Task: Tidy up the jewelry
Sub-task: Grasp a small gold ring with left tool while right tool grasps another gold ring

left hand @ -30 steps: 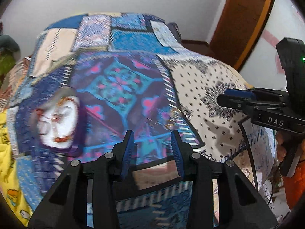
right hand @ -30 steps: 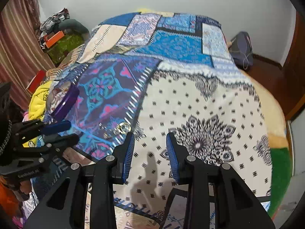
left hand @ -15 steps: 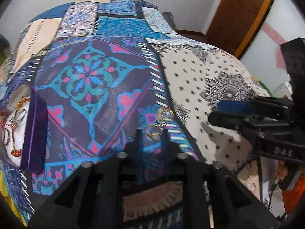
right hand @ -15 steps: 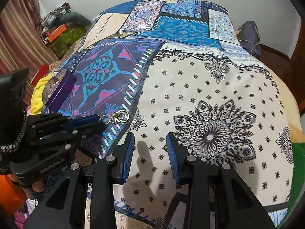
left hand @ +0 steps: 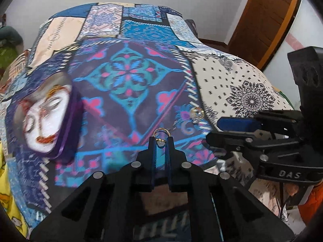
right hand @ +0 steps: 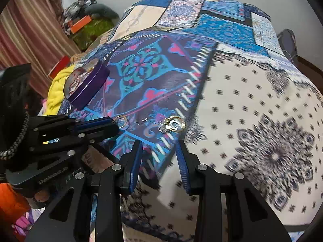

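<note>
My left gripper (left hand: 160, 139) had just closed its jaws on the gold ring (left hand: 161, 134), so it could go to the purple jewelry tin (left hand: 48, 121) at nine o'clock, while my right gripper (right hand: 159, 151) hovered part-open.

The left gripper (left hand: 161, 141) is seen pointed down at a bed covered by a patchwork bedspread (left hand: 129, 76). Its jaws have just been closing and are pressed on a gold ring (left hand: 160, 134), whose loop stands out past the tips. A second gold ring (left hand: 196, 112) is seen lying on the bedspread, up and to the right, apart from the first. A purple-rimmed jewelry tin (left hand: 48, 121), blurred, is seen at the left. The right gripper (left hand: 238, 130) is seen at the right edge, with a wooden door (left hand: 264, 18) behind.
</note>
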Demonstrator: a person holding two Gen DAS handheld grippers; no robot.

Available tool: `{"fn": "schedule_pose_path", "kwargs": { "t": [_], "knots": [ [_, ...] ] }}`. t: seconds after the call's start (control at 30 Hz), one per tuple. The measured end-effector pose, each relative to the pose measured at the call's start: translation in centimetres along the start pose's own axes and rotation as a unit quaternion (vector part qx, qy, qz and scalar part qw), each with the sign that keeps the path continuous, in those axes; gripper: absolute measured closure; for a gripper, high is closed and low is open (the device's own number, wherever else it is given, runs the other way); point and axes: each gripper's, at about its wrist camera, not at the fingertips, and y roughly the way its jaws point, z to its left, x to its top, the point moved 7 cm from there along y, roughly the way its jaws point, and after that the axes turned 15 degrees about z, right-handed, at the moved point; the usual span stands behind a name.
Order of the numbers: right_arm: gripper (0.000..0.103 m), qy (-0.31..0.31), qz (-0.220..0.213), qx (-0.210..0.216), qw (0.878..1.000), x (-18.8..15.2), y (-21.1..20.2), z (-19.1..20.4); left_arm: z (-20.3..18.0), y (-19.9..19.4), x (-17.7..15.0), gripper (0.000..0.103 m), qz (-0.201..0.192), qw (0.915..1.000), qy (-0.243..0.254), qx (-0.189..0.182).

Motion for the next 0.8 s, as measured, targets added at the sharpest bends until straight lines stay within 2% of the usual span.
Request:
{"fn": "schedule_pose_path", "kwargs": {
  "t": [0.03,0.2,0.3,0.5,0.8],
  "knots": [
    [0.072,0.002,0.002,-0.002,1.0,0.3,0.4,0.0,0.3,-0.1,-0.2,0.095,-0.001,1.0,-0.001,0.0],
    [0.088,0.004,-0.007,-0.024,1.0,1.2,0.9,-0.3,1.2,-1.0,-1.0,0.095,-0.01,0.9999,-0.005,0.009],
    [0.093,0.003,-0.013,-0.032,0.999,1.4,1.0,-0.3,1.4,-1.1,-1.2,0.095,-0.013,0.9999,-0.006,0.006],
    [0.094,0.002,-0.019,-0.036,0.999,1.2,0.6,0.1,1.7,-1.5,-1.4,0.095,-0.018,0.9998,-0.009,0.005],
    [0.094,-0.006,-0.048,-0.048,0.998,0.2,-2.8,1.5,2.3,-4.2,-1.8,0.095,-0.041,0.999,-0.018,0.007]
  ]
}}
